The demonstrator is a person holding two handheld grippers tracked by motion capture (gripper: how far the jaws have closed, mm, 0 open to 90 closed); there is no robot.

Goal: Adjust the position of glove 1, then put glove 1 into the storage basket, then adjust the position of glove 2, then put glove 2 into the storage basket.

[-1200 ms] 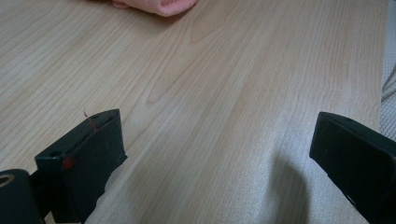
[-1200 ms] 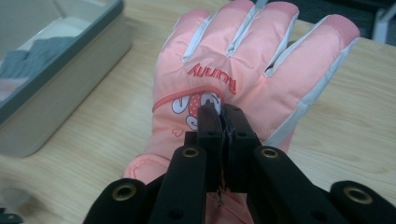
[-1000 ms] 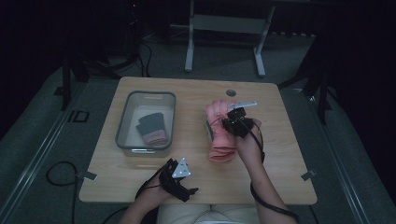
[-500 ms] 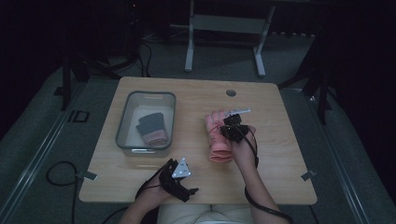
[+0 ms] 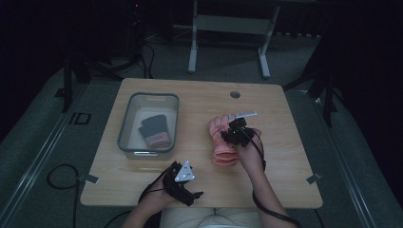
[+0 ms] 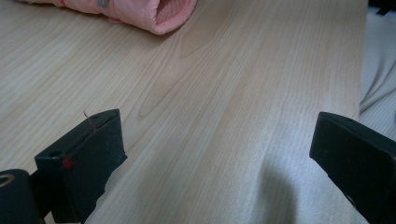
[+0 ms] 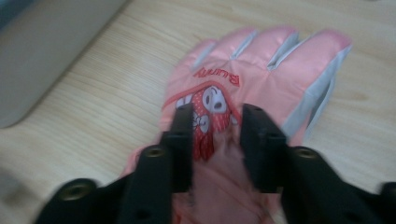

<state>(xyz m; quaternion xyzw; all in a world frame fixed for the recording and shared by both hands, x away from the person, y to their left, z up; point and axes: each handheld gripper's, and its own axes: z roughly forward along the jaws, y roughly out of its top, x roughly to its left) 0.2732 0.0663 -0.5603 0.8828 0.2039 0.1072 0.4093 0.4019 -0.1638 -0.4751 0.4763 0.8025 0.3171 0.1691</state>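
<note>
Across the wooden table, a clear plastic bin sits toward the left half, holding a folded grey and pink glove on its floor. Right of the bin, near the middle of the table, a pink glove lies flat, its cuff toward the person and its fingers pointing away. From the right gripper view the pink glove bears a red cartoon patch with lettering above it and grey strips between the fingers.

Over the back of this glove the right gripper comes down; its jaws stand narrowly apart with a fold of pink fabric bunched between them, right at the patch, so they look pinched on the glove, though the blur hides the exact contact.

Near the front edge of the table the left gripper rests low in the person's hand, well apart from the glove. Its jaws are spread wide over bare wood, holding nothing; the glove's open cuff lies beyond them.
</note>
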